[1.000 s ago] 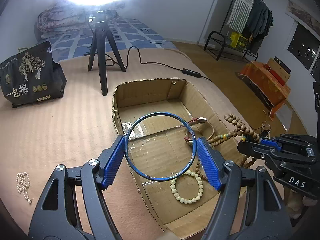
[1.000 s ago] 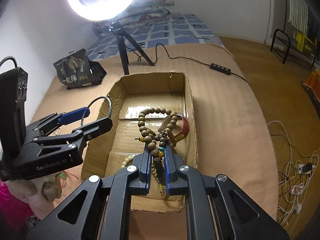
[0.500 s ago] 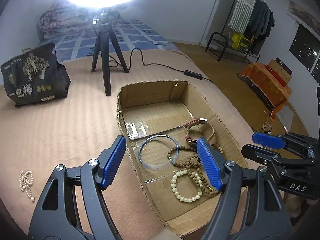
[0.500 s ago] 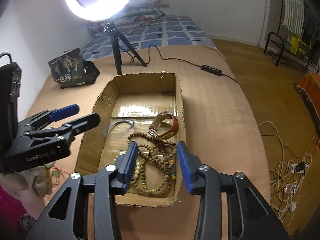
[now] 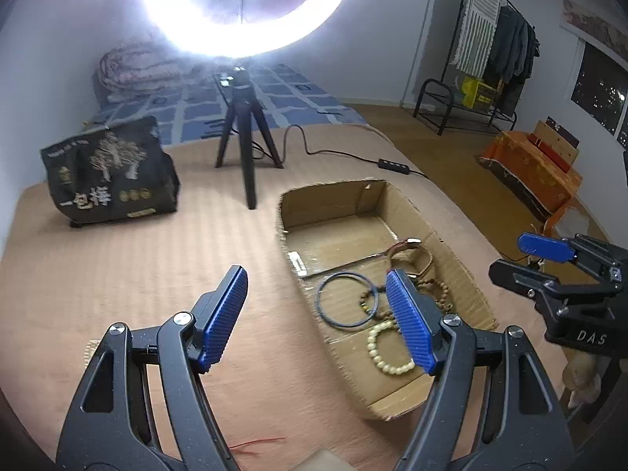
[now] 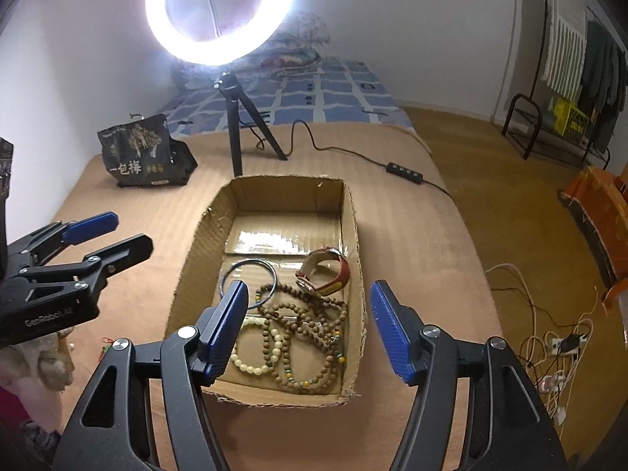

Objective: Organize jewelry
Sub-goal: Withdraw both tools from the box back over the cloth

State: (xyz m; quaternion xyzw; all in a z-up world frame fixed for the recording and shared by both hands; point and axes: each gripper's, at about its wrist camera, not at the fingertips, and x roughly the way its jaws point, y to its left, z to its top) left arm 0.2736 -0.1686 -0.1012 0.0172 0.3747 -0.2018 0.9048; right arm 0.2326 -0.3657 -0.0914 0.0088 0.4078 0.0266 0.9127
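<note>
**Hovering with both tools spread over the jewelry box**

Holding my left tool [image 5: 318, 314] above the tan ribbed bed cover [image 5: 129, 271], I see its ridged blue pads wide apart with nothing between them. My right tool [image 6: 308, 324] hangs over the near end of the cardboard box [image 6: 196, 243], likewise spread and empty.

All the jewelry I can see lies inside the shallow, open-topped box, on its taped corrugated floor. A thin blue bangle [image 5: 347, 300], a plain round hoop, lies flat toward the box's left side. Next to it sits a watch [image 6: 325, 272] with a curled reddish-brown leather strap, close to the right wall. A long strand of small round wooden beads [image 6: 310, 337] is heaped in loose loops across the near half, overlapping the bangle's edge. A pale cream bead bracelet [image 6: 255, 353] rests near the front, partly hidden behind my right tool's left pad.

Beyond the box stand a ring light [image 6: 219, 11] on a black tripod and a dark printed bag [image 6: 141, 153].
</note>
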